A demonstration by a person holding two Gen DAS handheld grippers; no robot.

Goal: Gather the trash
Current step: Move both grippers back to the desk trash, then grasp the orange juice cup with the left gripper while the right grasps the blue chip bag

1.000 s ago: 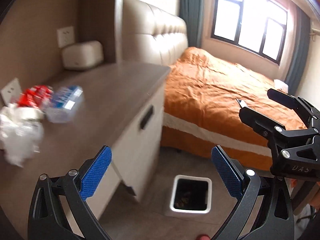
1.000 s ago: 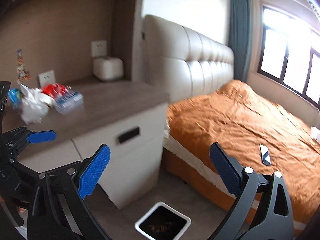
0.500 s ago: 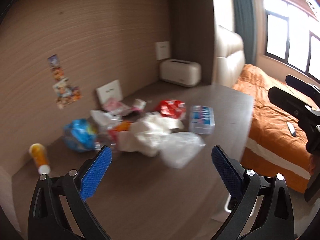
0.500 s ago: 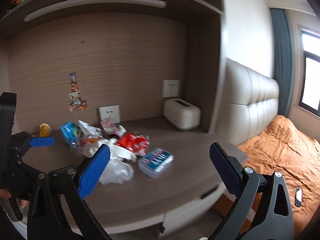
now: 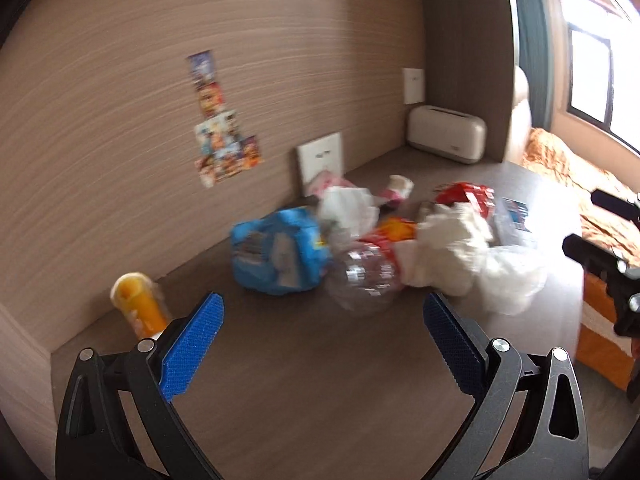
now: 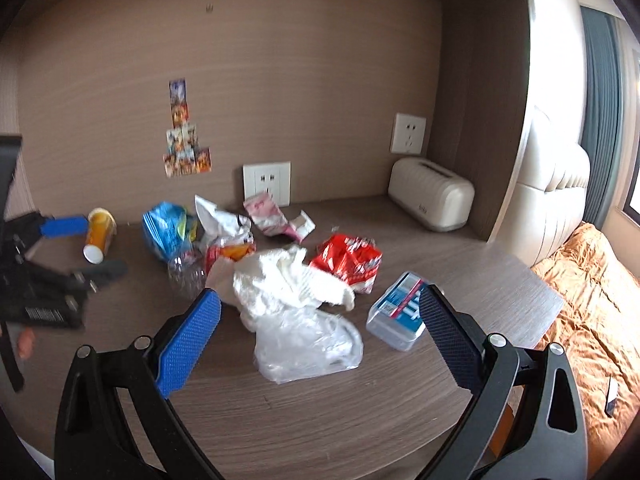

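On the wooden desk (image 6: pixel 400 420) against the panelled wall lies the trash, heaped in 1 loose pile near the middle; none of it is held. Both tools hover above the near edge: the left gripper (image 5: pixel 320 344) has its 2 blue pads spread wide with nothing between them, and the right gripper (image 6: pixel 320 336) is likewise splayed and empty, its pads framing the clear plastic bag (image 6: pixel 308 344).

Nearest the right gripper sit that bag and the crumpled white tissue (image 6: pixel 288 280) touching it; just beside them is a small clear box (image 6: pixel 396 316) and a red packet (image 6: pixel 348 260). Further left are a crushed clear bottle (image 6: pixel 186 272), a blue wrapper (image 6: pixel 166 230) and an orange bottle (image 6: pixel 100 232) lying on its side, apart from the heap. A pink wrapper (image 6: pixel 272 218) lies by the wall socket (image 6: pixel 267 182). A cream toaster (image 6: pixel 432 194) at the back right looks like no trash at all.

Risks, as I judge them: the bag is thin and slack, so a pinch may catch 1 layer only and let it slide out; the tissue touches it and could drag along, then drop; the bottles are round and may roll from a poorly centred grip; the left view is blurred, so aiming from it would be uncertain; the 2 tools work close together and could knock each other over the pile.
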